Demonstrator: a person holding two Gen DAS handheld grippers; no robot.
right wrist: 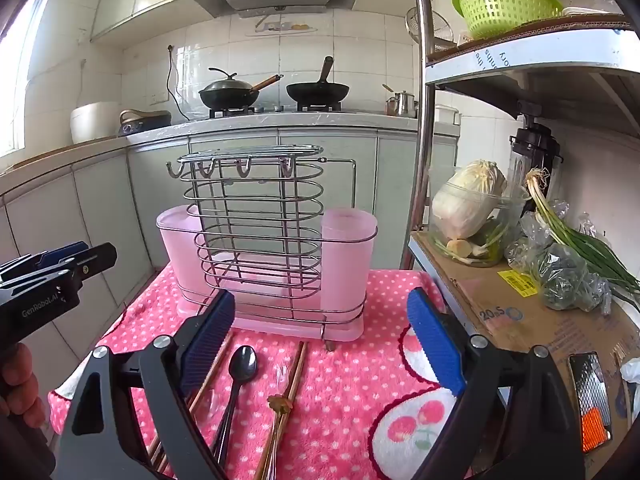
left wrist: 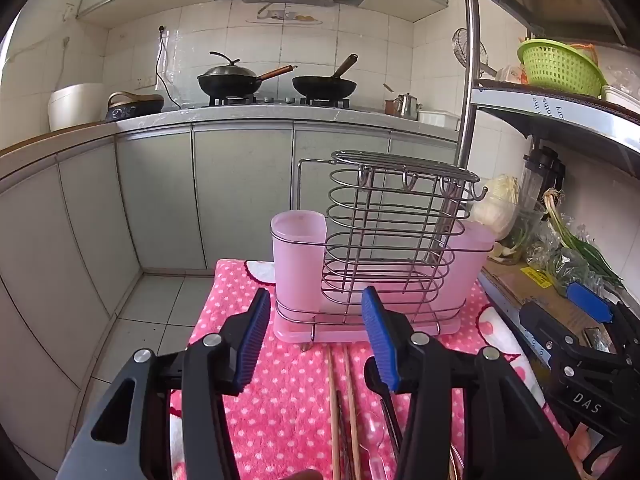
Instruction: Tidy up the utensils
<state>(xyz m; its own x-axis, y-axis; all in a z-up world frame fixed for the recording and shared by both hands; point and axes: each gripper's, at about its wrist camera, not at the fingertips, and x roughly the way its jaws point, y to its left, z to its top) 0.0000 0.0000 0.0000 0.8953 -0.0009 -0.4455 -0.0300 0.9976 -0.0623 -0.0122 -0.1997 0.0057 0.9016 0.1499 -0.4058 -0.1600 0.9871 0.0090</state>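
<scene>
Nothing is picked up yet: the left gripper [left wrist: 316, 340] and right gripper [right wrist: 328, 336] hover with jaws spread and empty above the chopsticks [right wrist: 294, 376] and spoon [right wrist: 242, 364] lying on the pink cloth [right wrist: 352, 364]. The holder [right wrist: 264, 248] stands empty just behind them. Next probably comes closing on one utensil.

Chopsticks [right wrist: 294, 376] and spoon [right wrist: 240, 368] before rack [right wrist: 260, 240]

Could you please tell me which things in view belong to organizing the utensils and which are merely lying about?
Belongs to the job:
- wire utensil rack with pink cups
- black spoon
- wooden chopsticks
- both open hand-held grippers: left hand-held gripper, right hand-held gripper

Just lying about:
- cabbage
- green onions
- green colander
- woks on the stove
</scene>
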